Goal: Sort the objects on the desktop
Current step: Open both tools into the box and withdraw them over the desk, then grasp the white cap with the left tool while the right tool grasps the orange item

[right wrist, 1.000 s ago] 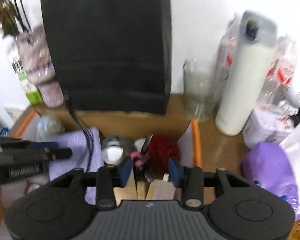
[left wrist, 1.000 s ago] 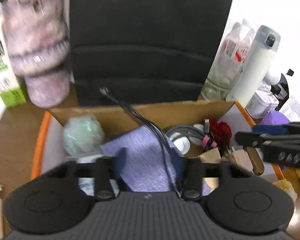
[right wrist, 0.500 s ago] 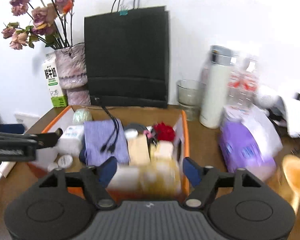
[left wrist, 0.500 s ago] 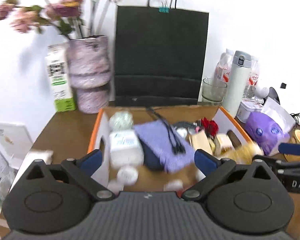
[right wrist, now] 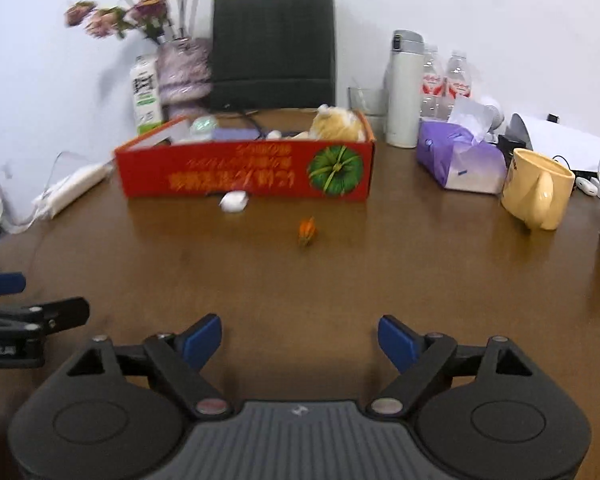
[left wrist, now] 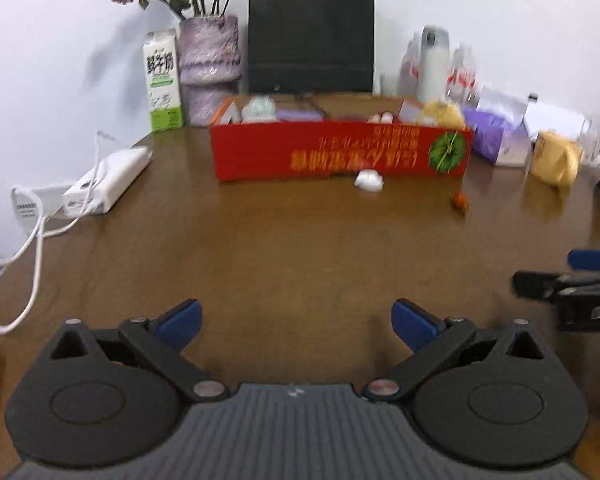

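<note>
Glossy red cardboard box (right wrist: 244,176) on polished wooden table (right wrist: 340,280).

Box (right wrist: 244,178) sits at 12 o'clock on the table (right wrist: 340,280), bag (right wrist: 274,46) behind it against the wall, vase (right wrist: 182,74) and carton (right wrist: 146,92) at 11 o'clock. Small lump (right wrist: 233,201) lies just before the box front, a smaller bit (right wrist: 307,231) nearer and at 1 o'clock of it. Flask (right wrist: 405,88), bottles (right wrist: 446,78), tissue pack (right wrist: 458,160) and mug (right wrist: 536,188) stand at 1 to 2 o'clock; power strip (left wrist: 108,180) at 10 o'clock.
</note>
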